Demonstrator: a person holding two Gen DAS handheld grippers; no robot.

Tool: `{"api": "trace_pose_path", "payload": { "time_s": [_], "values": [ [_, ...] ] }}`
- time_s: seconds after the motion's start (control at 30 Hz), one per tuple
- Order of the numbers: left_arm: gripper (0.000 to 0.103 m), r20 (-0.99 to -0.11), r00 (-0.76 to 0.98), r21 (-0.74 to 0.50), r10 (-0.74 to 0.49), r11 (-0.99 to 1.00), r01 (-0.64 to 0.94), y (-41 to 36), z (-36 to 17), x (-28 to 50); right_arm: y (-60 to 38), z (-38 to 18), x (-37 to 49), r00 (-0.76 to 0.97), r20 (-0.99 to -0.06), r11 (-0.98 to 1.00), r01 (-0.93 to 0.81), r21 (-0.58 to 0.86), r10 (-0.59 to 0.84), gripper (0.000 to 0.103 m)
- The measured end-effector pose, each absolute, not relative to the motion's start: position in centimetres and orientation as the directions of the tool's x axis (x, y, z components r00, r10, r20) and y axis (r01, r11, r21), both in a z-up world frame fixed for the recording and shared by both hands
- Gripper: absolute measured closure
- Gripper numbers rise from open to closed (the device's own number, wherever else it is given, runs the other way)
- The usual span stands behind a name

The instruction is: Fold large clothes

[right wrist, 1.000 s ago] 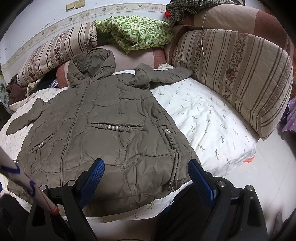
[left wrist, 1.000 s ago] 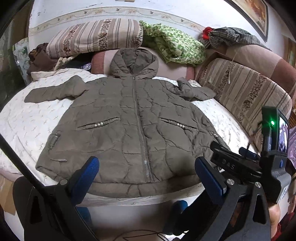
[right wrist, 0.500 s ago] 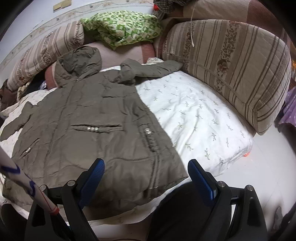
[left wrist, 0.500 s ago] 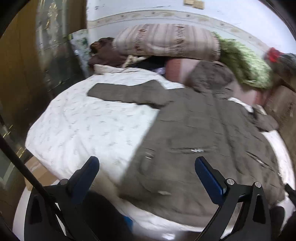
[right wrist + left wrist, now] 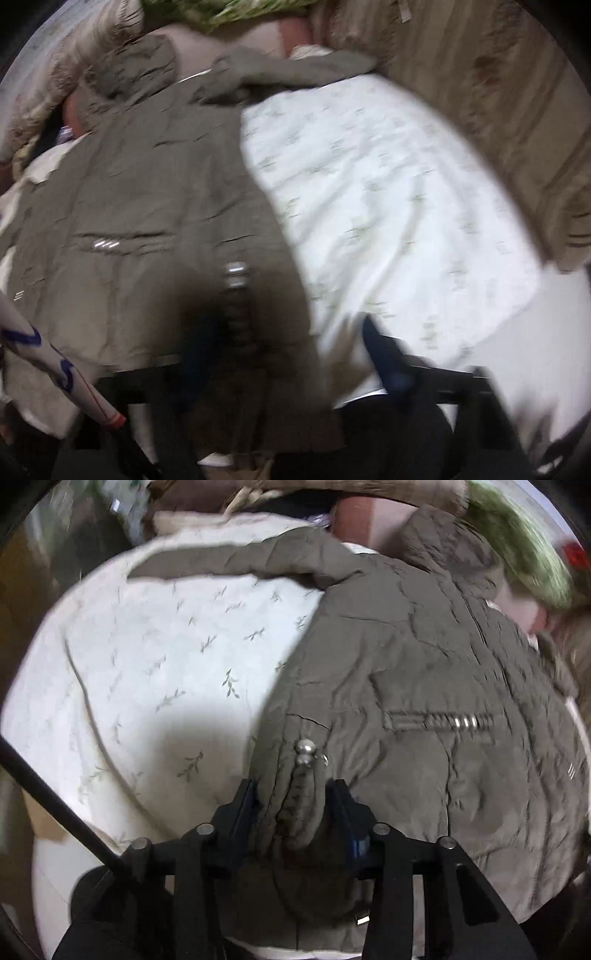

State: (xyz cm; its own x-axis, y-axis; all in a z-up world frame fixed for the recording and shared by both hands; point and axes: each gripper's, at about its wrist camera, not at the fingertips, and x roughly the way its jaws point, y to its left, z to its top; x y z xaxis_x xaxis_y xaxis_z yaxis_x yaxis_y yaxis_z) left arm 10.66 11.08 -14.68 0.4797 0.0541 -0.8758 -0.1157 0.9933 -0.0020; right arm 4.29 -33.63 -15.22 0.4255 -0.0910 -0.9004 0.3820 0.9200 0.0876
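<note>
1. Blurring smears most of the right wrist view: the right gripper [image 5: 295, 354] shows only as dark shapes, its jaws closing with the coat [image 5: 155, 206] hem and bed [image 5: 388, 192] edge between them; whether the pads press yet cannot be told.
2. Sharper on the other side, the left gripper [image 5: 291, 812] has its jaws closing on a bunched fold of the coat [image 5: 406, 686] at its lower side edge, pads against the cloth.
3. Olive, quilted and hooded, the coat lies front up on the white leaf-print bed [image 5: 155, 657] (metal studs mark the pockets), one sleeve stretched out beyond.
4. Farther off, the hood, cushions and a green cloth [image 5: 524, 561] are cut off by the frame.
</note>
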Motion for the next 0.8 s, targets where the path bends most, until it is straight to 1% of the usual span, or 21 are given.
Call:
{"api": "trace_pose_path", "payload": {
  "time_s": [0.03, 0.07, 0.17, 0.2, 0.23, 0.27, 0.3, 0.33, 0.37, 0.4, 0.47, 0.53, 0.6, 0.7, 0.8],
  "values": [
    [0.066, -0.870, 0.488, 0.029, 0.075, 0.995, -0.100, 10.4, -14.5, 10.1, -33.5, -15.3, 4.3, 0.426, -0.904, 0.925, 0.358, 0.131, -0.036, 0.068],
    [0.066, -0.863, 0.496, 0.060, 0.095, 0.994, -0.086, 9.6, -14.4, 9.5, -33.4, -15.1, 4.2, 0.423, -0.905, 0.928, 0.352, 0.123, -0.040, 0.073],
    [0.066, -0.840, 0.516, 0.151, 0.167, 0.986, -0.072, 8.4, -13.9, 8.2, -33.3, -14.5, 3.5, 0.428, -0.902, 0.936, 0.338, 0.097, -0.061, 0.075],
    [0.066, -0.836, 0.521, 0.152, 0.172, 0.985, -0.080, 8.5, -13.6, 7.6, -33.5, -14.6, 3.1, 0.429, -0.901, 0.935, 0.342, 0.094, -0.066, 0.074],
    [0.066, -0.836, 0.525, 0.138, 0.164, 0.987, -0.088, 9.0, -13.2, 7.5, -33.6, -14.5, 2.8, 0.427, -0.901, 0.933, 0.350, 0.087, -0.076, 0.070],
    [0.066, -0.835, 0.528, 0.119, 0.153, 0.988, -0.098, 9.2, -12.7, 7.1, -33.6, -14.5, 2.5, 0.426, -0.900, 0.930, 0.360, 0.076, -0.091, 0.063],
    [0.065, -0.833, 0.536, 0.088, 0.135, 0.990, -0.112, 9.6, -12.0, 6.6, -33.7, -14.2, 2.0, 0.433, -0.895, 0.925, 0.372, 0.072, -0.104, 0.060],
    [0.065, -0.830, 0.543, 0.069, 0.124, 0.990, -0.120, 10.1, -11.4, 6.4, -33.6, -14.1, 1.7, 0.446, -0.889, 0.922, 0.380, 0.080, -0.107, 0.054],
    [0.065, -0.824, 0.553, 0.059, 0.120, 0.990, -0.126, 10.3, -10.7, 6.1, -33.6, -13.6, 1.0, 0.460, -0.881, 0.914, 0.395, 0.090, -0.112, 0.051],
    [0.064, -0.811, 0.571, 0.061, 0.126, 0.989, -0.132, 10.3, -9.8, 5.6, -33.7, -13.1, 0.2, 0.474, -0.872, 0.908, 0.407, 0.094, -0.122, 0.051],
    [0.058, -0.785, 0.602, 0.082, 0.150, 0.987, -0.138, 10.1, -8.5, 5.0, -33.4, -12.1, -1.0, 0.499, -0.850, 0.900, 0.429, 0.076, -0.166, 0.048],
    [0.050, -0.757, 0.633, 0.095, 0.159, 0.986, -0.134, 9.6, -7.1, 4.2, -33.0, -11.1, -2.0, 0.524, -0.830, 0.896, 0.439, 0.069, -0.192, 0.044],
    [0.048, -0.738, 0.656, 0.100, 0.158, 0.987, -0.125, 9.0, -6.0, 3.8, -32.1, -10.0, -2.8, 0.551, -0.810, 0.894, 0.441, 0.081, -0.199, 0.044],
    [0.046, -0.731, 0.669, 0.087, 0.135, 0.991, -0.105, 8.0, -4.6, 3.1, -29.9, -8.2, -2.9, 0.602, -0.782, 0.913, 0.393, 0.113, -0.162, 0.043],
    [0.045, -0.717, 0.689, 0.069, 0.109, 0.994, -0.085, 7.4, -3.3, 2.1, -26.5, -6.2, -2.7, 0.647, -0.757, 0.945, 0.297, 0.140, -0.091, 0.037]
  ]
}}
